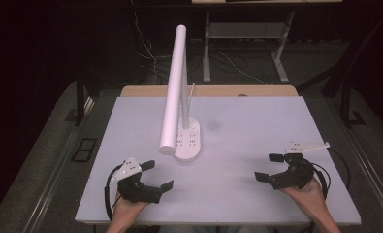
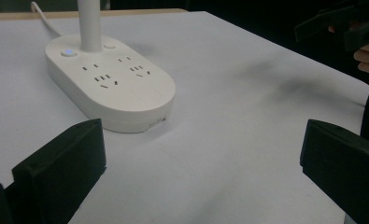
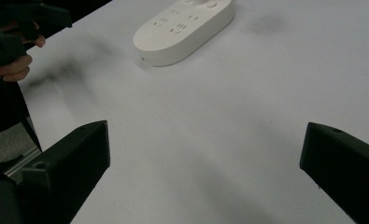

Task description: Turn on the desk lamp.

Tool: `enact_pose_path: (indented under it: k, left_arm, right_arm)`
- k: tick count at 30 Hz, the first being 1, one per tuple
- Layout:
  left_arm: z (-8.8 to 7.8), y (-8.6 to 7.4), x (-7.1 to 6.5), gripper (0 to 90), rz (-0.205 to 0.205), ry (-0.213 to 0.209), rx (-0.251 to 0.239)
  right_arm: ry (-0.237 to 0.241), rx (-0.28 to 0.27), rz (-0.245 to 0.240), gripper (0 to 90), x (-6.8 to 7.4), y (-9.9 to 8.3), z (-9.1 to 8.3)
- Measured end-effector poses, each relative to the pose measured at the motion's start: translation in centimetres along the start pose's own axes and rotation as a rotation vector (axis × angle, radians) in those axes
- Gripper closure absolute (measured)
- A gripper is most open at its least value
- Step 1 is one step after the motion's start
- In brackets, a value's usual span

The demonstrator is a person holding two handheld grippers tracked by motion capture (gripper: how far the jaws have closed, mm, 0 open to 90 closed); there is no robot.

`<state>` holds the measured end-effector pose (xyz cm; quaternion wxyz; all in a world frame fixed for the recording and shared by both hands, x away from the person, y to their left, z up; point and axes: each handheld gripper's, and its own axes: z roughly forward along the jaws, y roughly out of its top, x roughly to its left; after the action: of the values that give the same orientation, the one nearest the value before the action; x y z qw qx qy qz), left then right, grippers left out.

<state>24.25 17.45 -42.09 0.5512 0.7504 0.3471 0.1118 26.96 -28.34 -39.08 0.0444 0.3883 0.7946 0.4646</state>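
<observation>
lamp point(image 1: 179, 116) mid-table point(image 1: 257, 145), open room around.

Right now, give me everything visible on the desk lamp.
The desk lamp is white, plastic-looking. Its oval base lies flat on the white table, near centre-left, with several socket groups, a round button glowing faintly blue and a second round button. A slim post rises from the base; a long tube head slants down toward the person. A white cord leaves the back. Neither claw touches it.
</observation>
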Motion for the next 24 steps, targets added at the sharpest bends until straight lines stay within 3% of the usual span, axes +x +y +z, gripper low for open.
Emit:
enact_pose_path:
  k: [24]
  left_arm:
    - [0.1,-0.1,-0.1,0.0,0.0,0.001,0.006]
  right_arm:
    - [0.026,0.042,-0.042,1.6,-0.3,4.4,1.3]
